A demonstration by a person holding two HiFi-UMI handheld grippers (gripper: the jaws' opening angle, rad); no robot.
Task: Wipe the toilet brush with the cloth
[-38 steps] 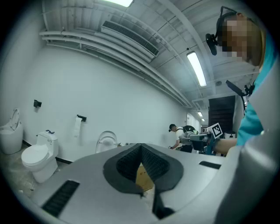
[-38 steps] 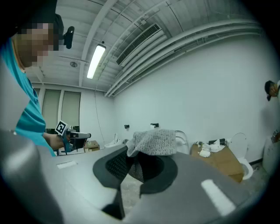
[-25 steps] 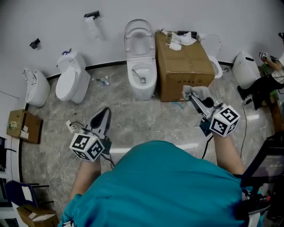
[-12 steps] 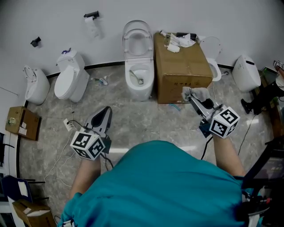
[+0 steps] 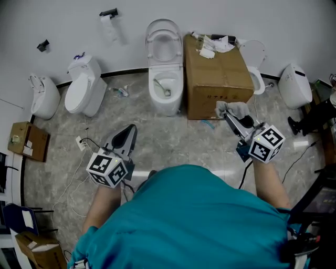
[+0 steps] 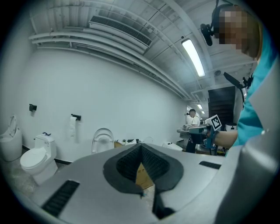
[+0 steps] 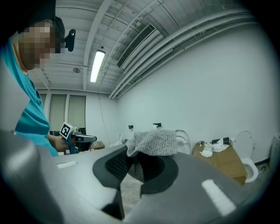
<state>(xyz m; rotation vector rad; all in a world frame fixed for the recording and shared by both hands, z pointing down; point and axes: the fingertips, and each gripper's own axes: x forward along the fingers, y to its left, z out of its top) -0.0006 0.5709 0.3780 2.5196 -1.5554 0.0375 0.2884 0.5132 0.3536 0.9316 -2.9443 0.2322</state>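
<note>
Left gripper [image 5: 127, 135] is held low over the grey marbled floor [image 5: 173, 142], pointed toward the wall; in the left gripper view its jaws are seen pressed together with nothing between them. Right gripper [image 5: 228, 114] is held out in front of the cardboard box [image 5: 218, 73], jaws clamped narrow on a grey knitted cloth [image 5: 233, 109]. In the right gripper view the cloth is bunched over the jaw tips and hangs down between the pads. The toilet brush [image 5: 164, 89] is seen lying inside the bowl of the open white toilet [image 5: 165, 102], which stands against the wall just left of the box. The brush is well apart from both grippers; it is too small for its detail to be made out. White crumpled items [image 5: 212, 46] are noted on top of the box at its wall end. A second toilet [image 5: 84, 92] with its lid down is placed further left. A toilet roll holder [image 5: 109, 13] is fixed on the wall above and between the two toilets. A white cable [image 5: 84, 152] is trailed over the floor near the left gripper. The person's teal shirt [image 5: 194, 220] fills the lower part of the head view.
</note>
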